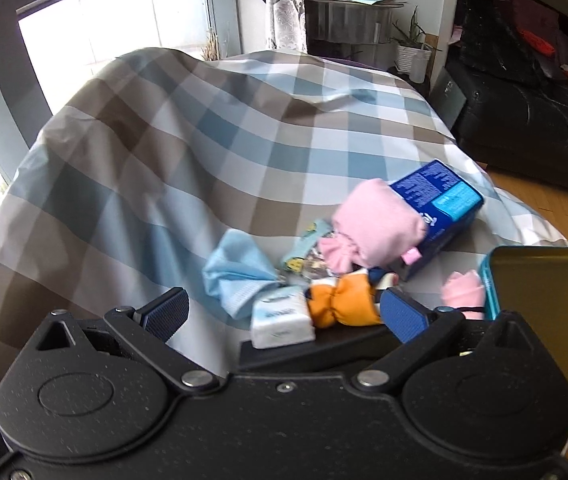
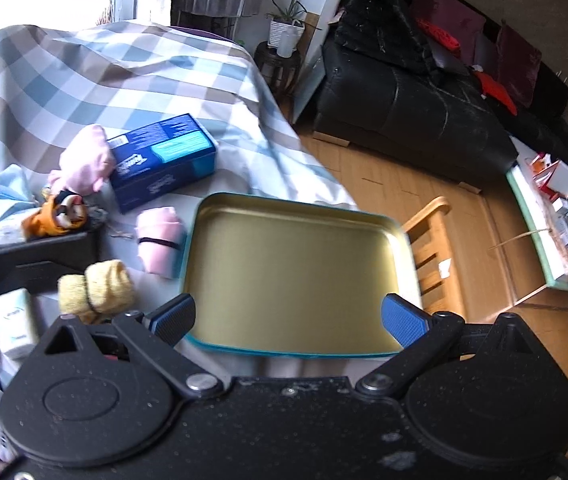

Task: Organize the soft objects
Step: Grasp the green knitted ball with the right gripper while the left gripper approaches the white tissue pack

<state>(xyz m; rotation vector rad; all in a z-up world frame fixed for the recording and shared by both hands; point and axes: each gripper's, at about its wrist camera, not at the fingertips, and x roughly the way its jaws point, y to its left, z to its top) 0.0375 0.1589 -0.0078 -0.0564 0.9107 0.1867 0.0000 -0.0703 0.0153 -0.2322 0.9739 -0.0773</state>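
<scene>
On the checked bedcover [image 2: 83, 64] lies a heap of soft things: a pink rolled cloth [image 2: 160, 240] banded with a black tie, touching the gold-lined tin tray [image 2: 296, 268]; a yellow sock bundle [image 2: 97, 286] just beside it; an orange plush toy [image 1: 342, 300]. The left gripper [image 1: 284, 308] and right gripper [image 2: 288, 320] both gape wide, empty.

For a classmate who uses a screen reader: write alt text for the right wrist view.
An open right gripper hovers over an empty gold tin with a teal rim on a checked bedspread. Left of the tin lie a pink sock roll, a yellow sock roll and a blue tissue box.
</scene>
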